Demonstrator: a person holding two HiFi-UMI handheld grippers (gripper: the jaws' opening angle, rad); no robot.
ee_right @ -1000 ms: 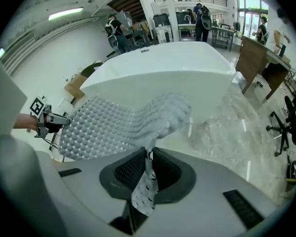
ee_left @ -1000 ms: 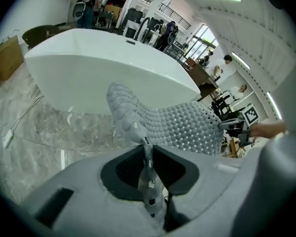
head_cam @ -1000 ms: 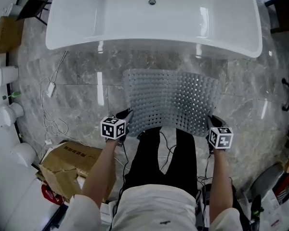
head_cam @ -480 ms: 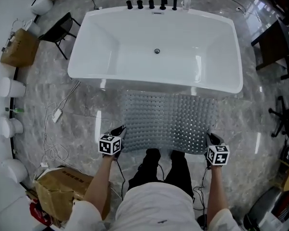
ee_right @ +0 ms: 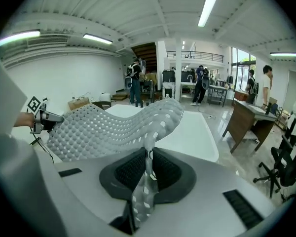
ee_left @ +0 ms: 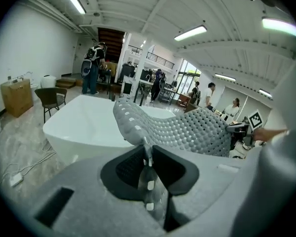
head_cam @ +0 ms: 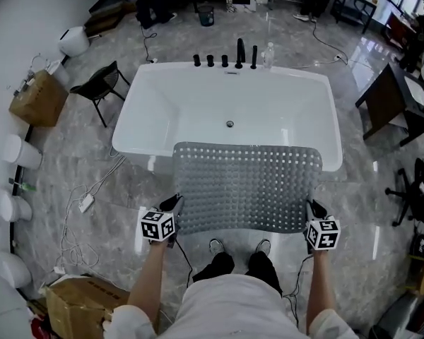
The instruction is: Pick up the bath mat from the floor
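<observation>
My feet: two light-toed shoes (head_cam: 215, 246) on the grey marble floor (head_cam: 92, 161), directly under my arms.
Left gripper (head_cam: 175, 205): clenched on the near left corner of the grey perforated rubber bath mat (head_cam: 247, 186). In the left gripper view the mat's edge is pinched between the dark pads, with a strip of it trailing down behind them.
Right gripper (head_cam: 311, 207): clenched on the near right corner of the same mat. The right gripper view shows the edge clamped between its pads in the same way.
Mat: up off the floor, stretched wide between my two grippers with its studded face showing. It bows upward away from each grip. In the head view its far edge lies over the near rim of the tub, and I cannot tell whether it touches there.
Floor at left: an open brown cardboard box (head_cam: 78, 306) near me, and farther out a white cable with a small adapter (head_cam: 85, 203).
Tub: a white rectangular bathtub (head_cam: 155, 119) just beyond the mat, with a drain in its middle.
Far rim: a row of black tap fittings (head_cam: 226, 58) and a clear bottle (head_cam: 269, 56) beside them.
Beyond: a black chair (head_cam: 99, 87) and a second cardboard box (head_cam: 37, 97) at left, and a dark wooden desk (head_cam: 389, 101) at right.
</observation>
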